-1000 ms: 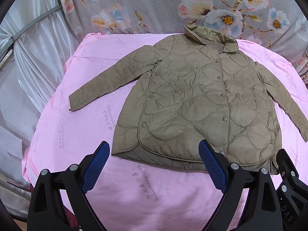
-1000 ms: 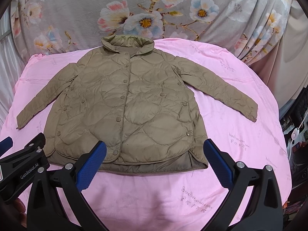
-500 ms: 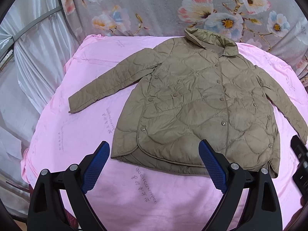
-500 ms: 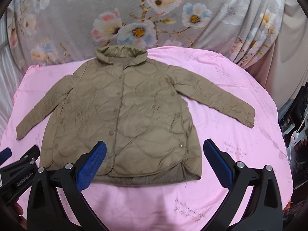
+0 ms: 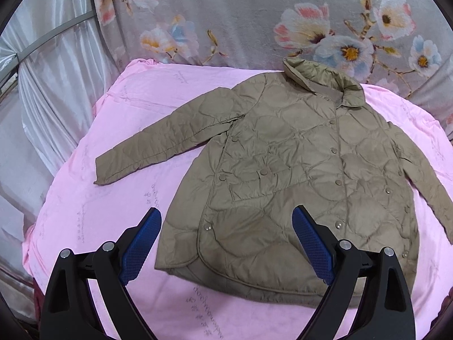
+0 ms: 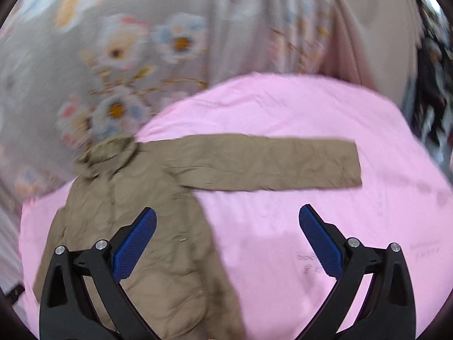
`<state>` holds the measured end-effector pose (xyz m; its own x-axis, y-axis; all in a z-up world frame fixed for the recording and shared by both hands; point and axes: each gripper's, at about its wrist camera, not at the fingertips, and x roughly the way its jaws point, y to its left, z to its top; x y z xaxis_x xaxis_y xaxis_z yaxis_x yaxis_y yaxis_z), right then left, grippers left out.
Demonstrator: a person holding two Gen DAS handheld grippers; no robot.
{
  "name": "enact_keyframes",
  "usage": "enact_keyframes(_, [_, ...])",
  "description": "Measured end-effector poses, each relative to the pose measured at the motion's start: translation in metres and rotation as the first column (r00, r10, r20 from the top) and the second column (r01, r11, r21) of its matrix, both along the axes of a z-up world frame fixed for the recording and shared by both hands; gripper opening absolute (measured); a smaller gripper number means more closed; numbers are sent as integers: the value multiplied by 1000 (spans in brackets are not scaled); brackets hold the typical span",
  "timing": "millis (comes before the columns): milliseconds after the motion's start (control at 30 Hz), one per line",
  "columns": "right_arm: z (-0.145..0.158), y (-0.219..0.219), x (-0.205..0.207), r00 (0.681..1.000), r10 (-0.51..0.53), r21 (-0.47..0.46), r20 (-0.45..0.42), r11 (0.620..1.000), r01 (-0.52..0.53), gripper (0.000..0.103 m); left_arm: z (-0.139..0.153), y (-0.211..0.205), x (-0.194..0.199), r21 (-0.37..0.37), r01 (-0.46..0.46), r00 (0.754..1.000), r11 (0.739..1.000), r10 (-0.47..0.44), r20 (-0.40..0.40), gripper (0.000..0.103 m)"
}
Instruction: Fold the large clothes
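An olive quilted jacket (image 5: 297, 175) lies flat, front up and buttoned, on a pink sheet (image 5: 113, 198), collar toward the floral backdrop. Its left sleeve (image 5: 158, 144) stretches out toward the sheet's left side. My left gripper (image 5: 226, 240) hangs open above the jacket's lower left hem, holding nothing. In the blurred right wrist view the jacket body (image 6: 136, 240) sits lower left and its right sleeve (image 6: 269, 165) runs straight out across the sheet. My right gripper (image 6: 226, 240) is open and empty over the pink sheet just below that sleeve.
A grey floral cloth (image 5: 254, 19) hangs behind the bed. Pale satin curtains (image 5: 45, 90) fall at the left edge. Dark clutter (image 6: 433, 65) stands past the sheet's right side. Bare pink sheet (image 6: 354, 226) spreads right of the jacket.
My right gripper has swung quickly to the right, now facing the right sleeve instead of the whole jacket; its view is motion-blurred. My left gripper moved slightly in toward the hem. The jacket lies unmoved.
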<state>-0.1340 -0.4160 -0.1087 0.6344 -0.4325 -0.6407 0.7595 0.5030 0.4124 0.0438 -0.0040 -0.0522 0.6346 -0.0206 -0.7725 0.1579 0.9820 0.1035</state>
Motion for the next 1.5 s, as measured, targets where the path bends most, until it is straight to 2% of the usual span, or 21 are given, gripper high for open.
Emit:
enact_keyframes(100, [-41, -50, -10, 994, -110, 94, 21, 990, 107, 98, -10, -5, 13, 5, -4, 1000, 1000, 4, -21, 91])
enact_keyframes(233, [-74, -90, -4, 986, -164, 112, -2, 980, 163, 98, -27, -13, 28, 22, -35, 999, 999, 36, -32, 91])
enact_keyframes(433, [-108, -127, -4, 972, -234, 176, 35, 958, 225, 98, -48, -18, 49, 34, -72, 996, 997, 73, -51, 91])
enact_keyframes(567, [-114, -137, -1, 952, -297, 163, 68, 945, 284, 97, -58, -17, 58, 39, -89, 994, 995, 91, -58, 91])
enact_keyframes(633, [-116, -141, 2, 941, -325, 175, 90, 936, 307, 80, -63, -16, 60, 43, -95, 993, 995, 98, -67, 91])
enact_keyframes(667, [-118, -145, 6, 941, -320, 191, 114, 936, 295, 64, -66, -14, 62, 44, -97, 992, 994, 100, -72, 91])
enact_keyframes(700, [-121, -146, 10, 942, -305, 208, 137, 939, 274, 42, -68, -13, 62, 46, -98, 992, 994, 101, -75, 91])
enact_keyframes(767, [-123, -146, 26, 950, -273, 231, 152, 944, 234, 17, -72, -12, 63, 48, -95, 992, 994, 98, -77, 91])
enact_keyframes(800, [-119, -142, 34, 951, -266, 218, 157, 949, 229, 9, -73, -11, 62, 51, -92, 992, 994, 96, -77, 91])
enact_keyframes(900, [-84, -123, 64, 954, -183, 141, 236, 978, 153, 3, -75, -5, 64, 52, -90, 992, 995, 94, -83, 91])
enact_keyframes(967, [-39, -97, 92, 953, -66, 43, 295, 998, 55, 3, -75, 1, 66, 45, -97, 992, 994, 100, -82, 91])
enact_keyframes(1033, [4, -62, 122, 940, 81, -63, 331, 996, -63, 3, -75, 9, 69, 37, -108, 991, 993, 110, -79, 91])
enact_keyframes(1100, [42, -17, 159, 912, 253, -170, 322, 963, -207, 2, -74, 18, 72, 28, -122, 989, 992, 124, -77, 91])
enact_keyframes(1133, [57, 12, 180, 887, 351, -224, 300, 930, -292, 2, -73, 23, 74, 23, -130, 988, 991, 131, -78, 91])
enact_keyframes(1167, [68, 41, 198, 859, 434, -266, 272, 891, -367, 2, -73, 27, 75, 17, -138, 987, 990, 139, -78, 91])
enact_keyframes(1233, [73, 108, 233, 786, 593, -334, 174, 787, -519, 2, -70, 39, 79, 2, -156, 985, 988, 156, -75, 91])
enact_keyframes(1300, [62, 162, 256, 729, 680, -353, 77, 702, -618, 3, -69, 50, 82, -14, -166, 984, 986, 164, -74, 91])
enact_keyframes(1367, [33, 212, 282, 661, 750, -292, -25, 627, -722, 5, -69, 60, 88, -26, -172, 983, 985, 169, -77, 91])
enact_keyframes(1467, [-11, 259, 298, 610, 773, -233, -176, 569, -789, 22, -70, 68, 96, -57, -171, 982, 984, 165, -90, 91])
enact_keyframes(1500, [-19, 268, 293, 604, 775, -224, -188, 565, -794, 23, -69, 71, 100, -77, -166, 983, 983, 158, -96, 91])
